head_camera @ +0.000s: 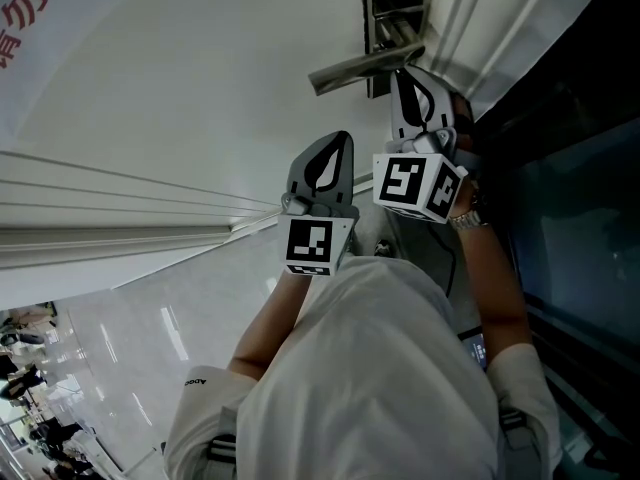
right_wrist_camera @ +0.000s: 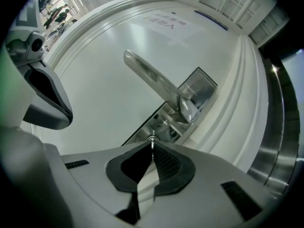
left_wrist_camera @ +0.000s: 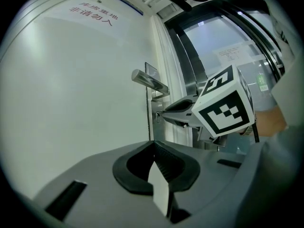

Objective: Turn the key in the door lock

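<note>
At the lock (right_wrist_camera: 160, 126), level right gripper (right_wrist_camera: 152, 146) pinches key (right_wrist_camera: 152, 139).

A white door (right_wrist_camera: 95, 94) carries everything here. Fixed flat to it, straight ahead of the right gripper (right_wrist_camera: 152, 147), is a narrow metal lock plate (right_wrist_camera: 202, 87). A silver lever handle (right_wrist_camera: 152, 77) juts from the plate just beyond and above the tool's tips. A key (right_wrist_camera: 152, 139) stands in the plate right at those tips. Red lettering (right_wrist_camera: 166, 23) sits on the door, farther out past the handle.
</note>
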Demonstrator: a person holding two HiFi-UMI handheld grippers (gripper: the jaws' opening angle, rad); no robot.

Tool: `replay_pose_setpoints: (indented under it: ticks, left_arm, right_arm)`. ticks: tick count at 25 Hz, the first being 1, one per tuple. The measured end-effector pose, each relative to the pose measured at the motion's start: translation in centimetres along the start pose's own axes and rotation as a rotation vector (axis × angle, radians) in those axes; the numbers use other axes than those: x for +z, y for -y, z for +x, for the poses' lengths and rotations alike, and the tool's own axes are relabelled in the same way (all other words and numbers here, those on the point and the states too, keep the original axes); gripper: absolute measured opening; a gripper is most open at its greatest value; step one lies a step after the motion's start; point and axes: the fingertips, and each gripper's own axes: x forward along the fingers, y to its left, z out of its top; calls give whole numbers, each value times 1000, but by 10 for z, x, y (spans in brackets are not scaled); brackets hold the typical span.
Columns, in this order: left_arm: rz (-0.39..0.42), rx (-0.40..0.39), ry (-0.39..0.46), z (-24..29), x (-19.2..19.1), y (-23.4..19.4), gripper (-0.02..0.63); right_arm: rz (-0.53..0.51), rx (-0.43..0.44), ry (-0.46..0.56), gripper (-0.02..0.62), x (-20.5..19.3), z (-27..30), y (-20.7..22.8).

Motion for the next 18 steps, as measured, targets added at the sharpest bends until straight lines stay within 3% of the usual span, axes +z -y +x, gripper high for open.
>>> replay_pose_setpoints:
  ticks: [11,18]
  left_arm:
    - [-2,-4,-6,5,-1,-1,9]
    - [2,-8,-8,7,0,-1,9]
  right_arm:
    - [204,43,11,12,0,1,2]
    - [436,74,26,11,1,1,5]
